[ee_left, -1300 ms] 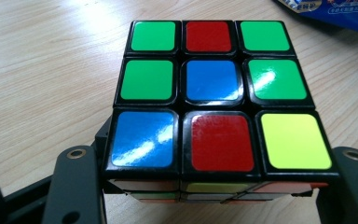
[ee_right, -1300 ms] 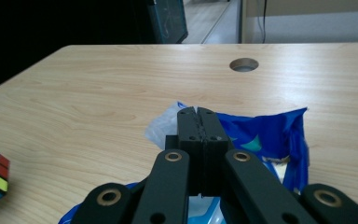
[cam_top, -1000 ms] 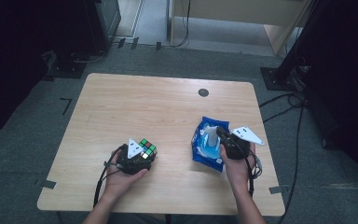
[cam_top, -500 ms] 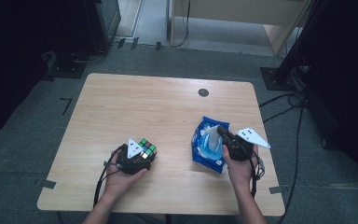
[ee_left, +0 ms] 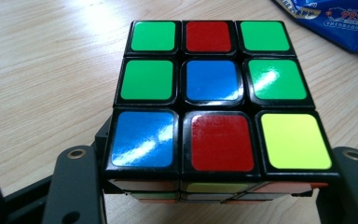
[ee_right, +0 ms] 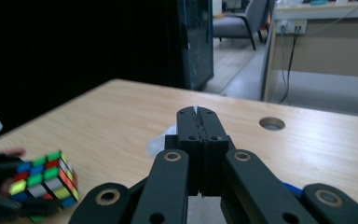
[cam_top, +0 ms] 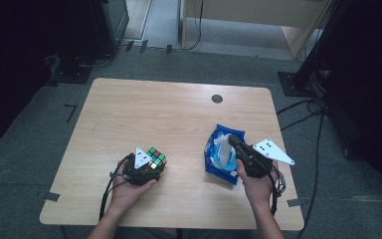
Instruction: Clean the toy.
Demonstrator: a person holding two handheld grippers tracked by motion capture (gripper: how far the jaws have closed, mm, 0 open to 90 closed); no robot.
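Pale wood tabletop (cam_top: 179, 114) lies under both your hands, with dark floor around it. Your left gripper (cam_top: 146, 172), near the left front edge, has its jaws clamped on the colour cube (ee_left: 214, 98). Your right gripper (cam_top: 231, 142) has its jaws pressed together on a thin white wipe (cam_top: 224, 144) above the blue packet (cam_top: 219, 162) at near right.

far half: bare table (cam_top: 179, 114) | near: cube (cam_top: 154, 158), blue pack (cam_top: 219, 159)
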